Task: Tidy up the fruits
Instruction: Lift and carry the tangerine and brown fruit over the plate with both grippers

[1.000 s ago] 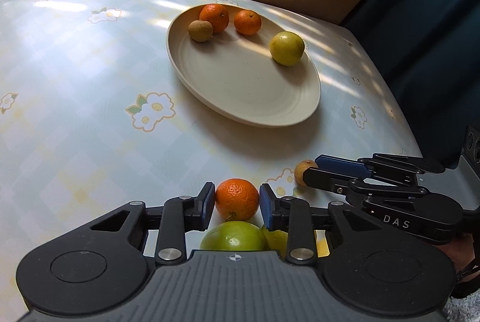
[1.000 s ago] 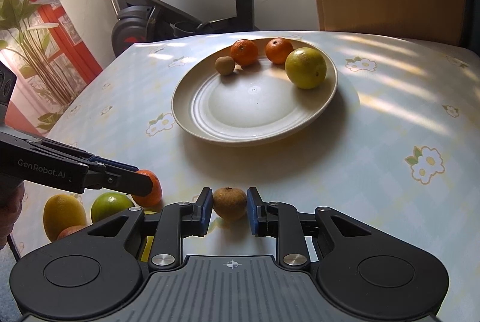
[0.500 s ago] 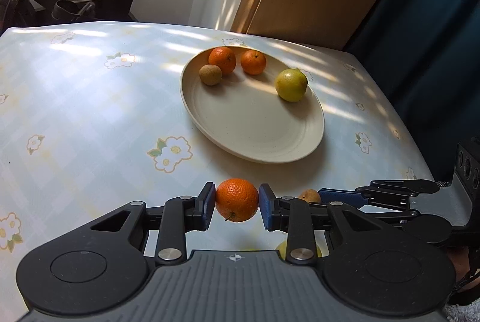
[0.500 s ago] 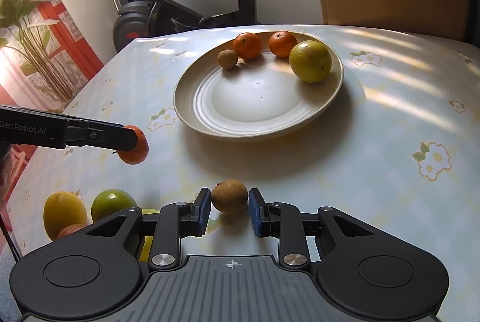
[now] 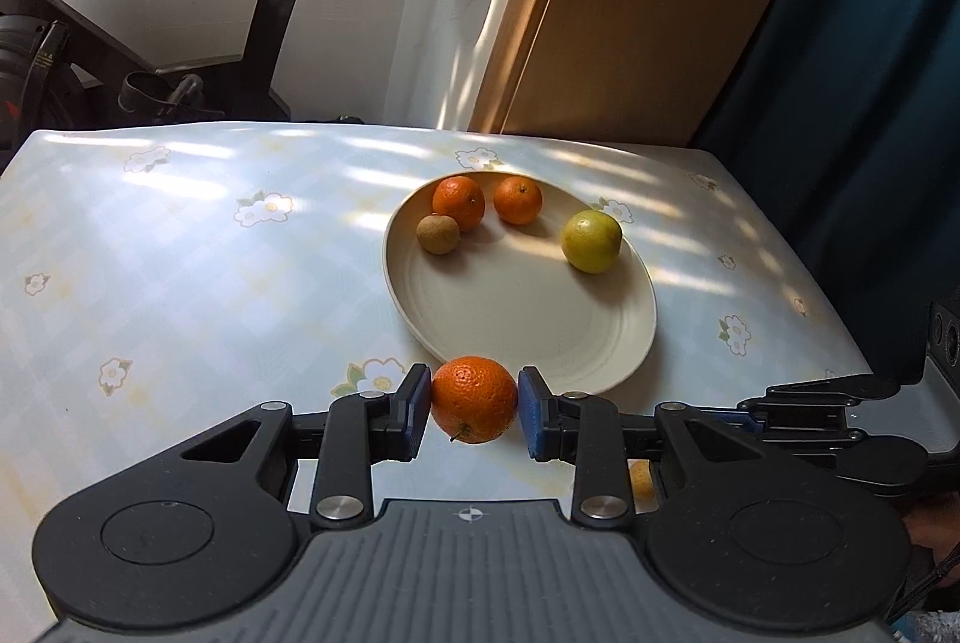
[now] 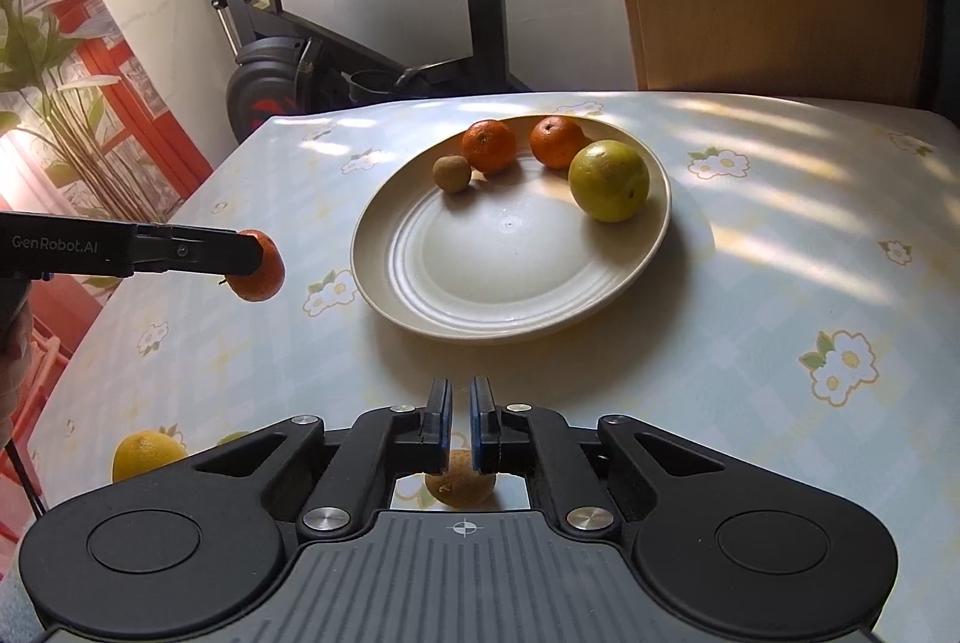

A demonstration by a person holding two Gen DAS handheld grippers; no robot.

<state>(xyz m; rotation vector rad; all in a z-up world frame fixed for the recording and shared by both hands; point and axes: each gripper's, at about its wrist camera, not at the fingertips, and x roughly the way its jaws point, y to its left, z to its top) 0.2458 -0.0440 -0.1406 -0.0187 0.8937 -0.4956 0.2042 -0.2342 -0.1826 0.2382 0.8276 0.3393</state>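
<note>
Left gripper [image 5: 474, 401] is clamped on an orange [image 5: 474, 399], held above the table [image 5: 180, 283] just near of the plate [image 5: 600, 343]. Plate holds a kiwi [image 5: 438, 234], two tangerines [image 5: 459, 202], then a lemon [image 5: 591, 242]. Right gripper [image 6: 459, 415] is nearly closed with nothing between its pads; a brown fruit [image 6: 461, 484] lies below, behind them.

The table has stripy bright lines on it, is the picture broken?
No: in both wrist views, sunlight falls in bands across the table. Right wrist view: the plate throws a soft shadow toward the camera. Left wrist view: the door frame curves, from the fisheye lens.
</note>
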